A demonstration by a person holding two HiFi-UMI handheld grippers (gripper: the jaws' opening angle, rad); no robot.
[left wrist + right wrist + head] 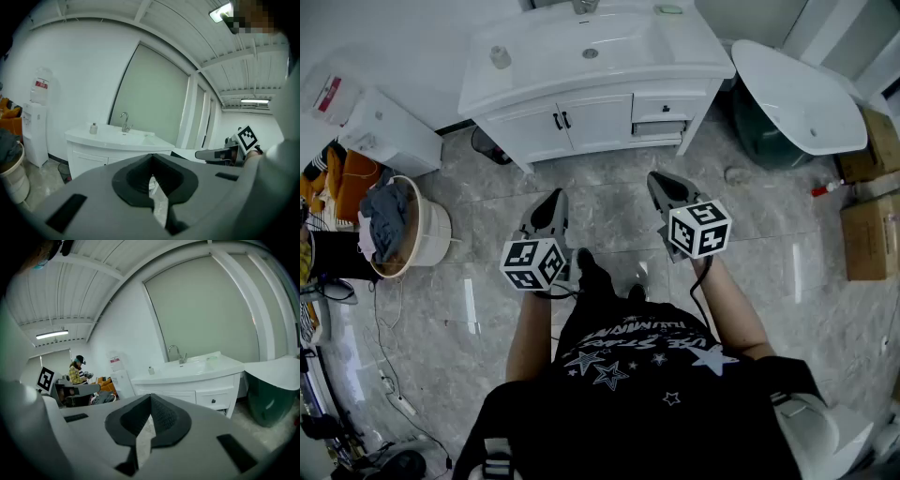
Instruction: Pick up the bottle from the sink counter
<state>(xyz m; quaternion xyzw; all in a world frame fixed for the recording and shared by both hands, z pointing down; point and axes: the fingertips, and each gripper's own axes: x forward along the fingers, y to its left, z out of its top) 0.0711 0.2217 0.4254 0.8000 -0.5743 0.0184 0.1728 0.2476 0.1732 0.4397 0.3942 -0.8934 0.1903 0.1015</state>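
Note:
A small pale bottle stands on the left end of the white sink counter, left of the basin and faucet. It shows as a tiny shape in the left gripper view and the right gripper view. Both grippers hang over the floor in front of the cabinet, well short of the counter. My left gripper is shut with nothing in it. My right gripper also has its jaws together and holds nothing.
A basket of clothes and a white water dispenser stand at the left. A white tub and cardboard boxes stand at the right. A dark bin sits by the cabinet's left corner. Another person stands far off.

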